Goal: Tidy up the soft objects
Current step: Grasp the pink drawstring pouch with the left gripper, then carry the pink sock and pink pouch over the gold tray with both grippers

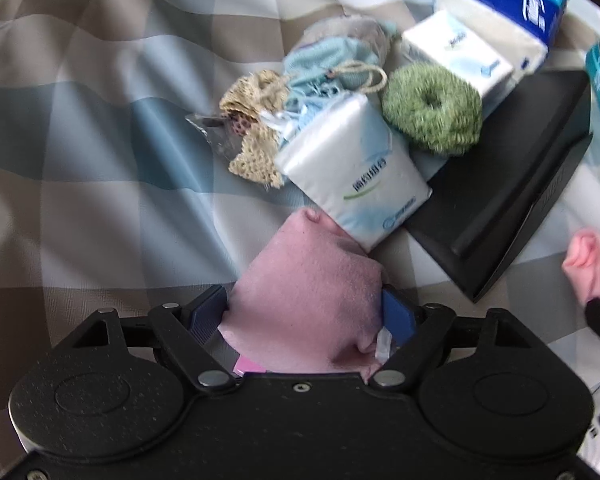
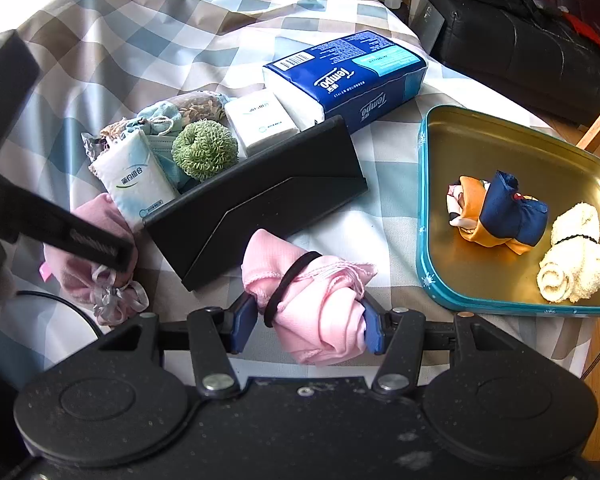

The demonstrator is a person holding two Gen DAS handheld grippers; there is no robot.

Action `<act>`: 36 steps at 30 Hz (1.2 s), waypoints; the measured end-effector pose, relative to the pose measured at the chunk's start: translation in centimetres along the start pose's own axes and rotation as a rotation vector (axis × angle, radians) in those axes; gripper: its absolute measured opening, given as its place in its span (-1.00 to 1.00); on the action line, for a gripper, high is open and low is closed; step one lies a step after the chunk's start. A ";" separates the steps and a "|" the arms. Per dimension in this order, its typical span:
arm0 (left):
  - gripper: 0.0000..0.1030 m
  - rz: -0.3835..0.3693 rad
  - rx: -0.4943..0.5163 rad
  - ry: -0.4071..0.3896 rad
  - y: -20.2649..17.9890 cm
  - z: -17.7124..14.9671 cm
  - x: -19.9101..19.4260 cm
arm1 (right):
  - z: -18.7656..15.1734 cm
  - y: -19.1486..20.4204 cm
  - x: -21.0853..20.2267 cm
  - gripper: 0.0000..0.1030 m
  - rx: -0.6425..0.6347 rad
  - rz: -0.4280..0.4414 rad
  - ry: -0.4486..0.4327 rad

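Checked cloth (image 2: 172,44): 2 rolls already in tin tray (image 2: 436,216); right gripper (image 2: 310,320) clamps pink roll (image 2: 316,300), left gripper (image 1: 304,316) clamps pink pouch (image 1: 308,296); tissue packs (image 2: 140,184), scrubber (image 2: 204,152) etc. still left

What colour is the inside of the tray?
Gold inside the tray, with a teal outer rim; clearest in the right wrist view.

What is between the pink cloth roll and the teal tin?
Nothing, just bare checked tablecloth between the pink cloth roll and the teal tin, seen in the right wrist view.
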State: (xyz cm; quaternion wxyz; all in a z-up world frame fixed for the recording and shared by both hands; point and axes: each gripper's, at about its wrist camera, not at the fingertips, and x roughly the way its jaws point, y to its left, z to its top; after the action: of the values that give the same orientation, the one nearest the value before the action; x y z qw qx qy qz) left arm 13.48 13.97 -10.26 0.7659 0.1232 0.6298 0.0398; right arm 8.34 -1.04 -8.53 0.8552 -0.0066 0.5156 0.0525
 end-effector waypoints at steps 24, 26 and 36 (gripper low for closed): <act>0.23 -0.113 -0.247 -0.296 4.4 -1.6 -6.3 | -0.1 -0.2 -0.4 0.03 -0.012 -0.007 -0.013; 0.23 -0.134 -0.280 -0.318 5.0 -1.3 -6.2 | -0.1 -0.1 -0.6 0.03 -0.017 -0.006 -0.014; 0.23 -0.170 -0.336 -0.341 5.7 -1.5 -6.6 | 3.0 -2.7 -3.4 0.03 0.053 -0.034 -0.058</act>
State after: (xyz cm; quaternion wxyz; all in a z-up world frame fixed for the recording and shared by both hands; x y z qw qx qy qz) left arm 11.21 18.23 -2.85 0.8715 -0.0542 0.4840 0.0580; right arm 9.61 -3.77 -4.21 0.8705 0.0089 0.4914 0.0245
